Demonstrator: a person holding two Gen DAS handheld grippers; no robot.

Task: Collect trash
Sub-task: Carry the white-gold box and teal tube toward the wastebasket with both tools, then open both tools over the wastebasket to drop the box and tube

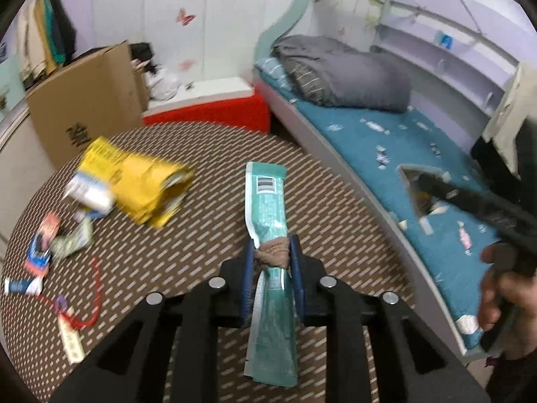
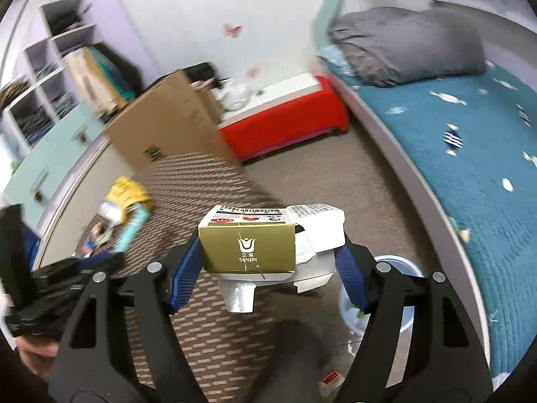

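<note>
- Bin [image 2: 407, 268] is sitting on the floor just under the right gripper [image 2: 268, 262], whose fingers are clamping a gold carton [image 2: 248, 248] crosswise
- Left gripper [image 1: 273, 255] is pinching a teal wrapper [image 1: 266, 198] lengthwise over the mat [image 1: 201, 252], farther from it

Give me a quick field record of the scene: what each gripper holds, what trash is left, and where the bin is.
left gripper: shut on teal wrapper, with a brownish wad
right gripper: shut on flattened gold box
trash left on mat: yellow packaging, small wrappers, red string with tag
bin: pale, on the floor beside the bed, below the right gripper
</note>
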